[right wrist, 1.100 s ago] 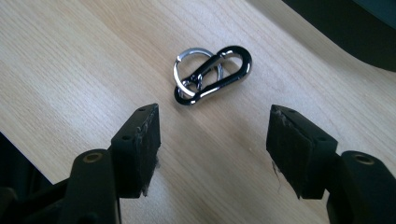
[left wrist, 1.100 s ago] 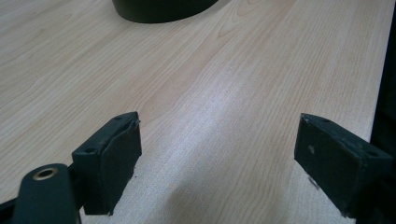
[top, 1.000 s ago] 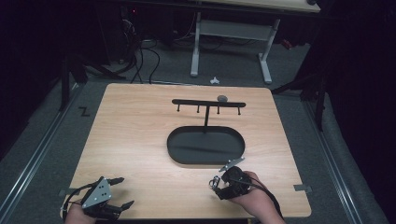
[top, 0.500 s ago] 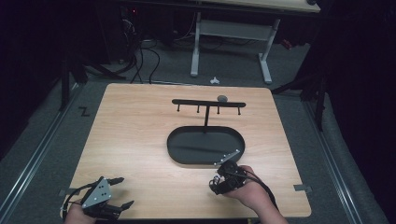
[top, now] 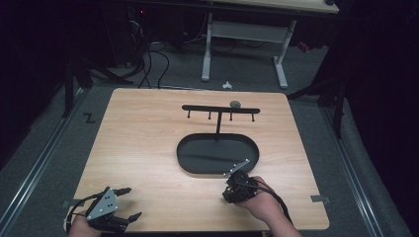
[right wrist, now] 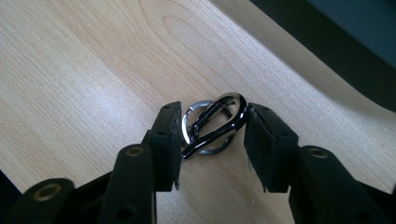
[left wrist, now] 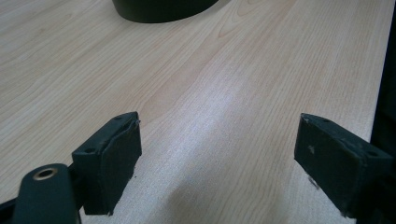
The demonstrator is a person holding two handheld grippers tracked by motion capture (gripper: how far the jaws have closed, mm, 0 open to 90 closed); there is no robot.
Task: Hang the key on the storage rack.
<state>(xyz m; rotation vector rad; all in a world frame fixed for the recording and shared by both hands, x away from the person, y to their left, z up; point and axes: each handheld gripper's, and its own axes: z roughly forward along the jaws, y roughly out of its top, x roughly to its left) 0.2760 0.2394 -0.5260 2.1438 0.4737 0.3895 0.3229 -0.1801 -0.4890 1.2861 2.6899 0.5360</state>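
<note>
Two tools are seen at the near edge of the wooden tabletop [top: 148, 143]. The left tool [top: 121, 203] is held low over bare wood near the left corner, its jaws spread wide apart with nothing between them. The right tool [right wrist: 212, 140] is positioned just in front of the black oval tray [top: 192, 163], and its jaws are set close on either side of a shiny carabiner and key ring [right wrist: 212, 127] lying on the tabletop; whether the pads press on the metal cannot be told. A black T-shaped rack with small hooks [top: 220, 109] is seen standing in the tray, and a small grey object [top: 235, 103] is noted on its crossbar.
</note>
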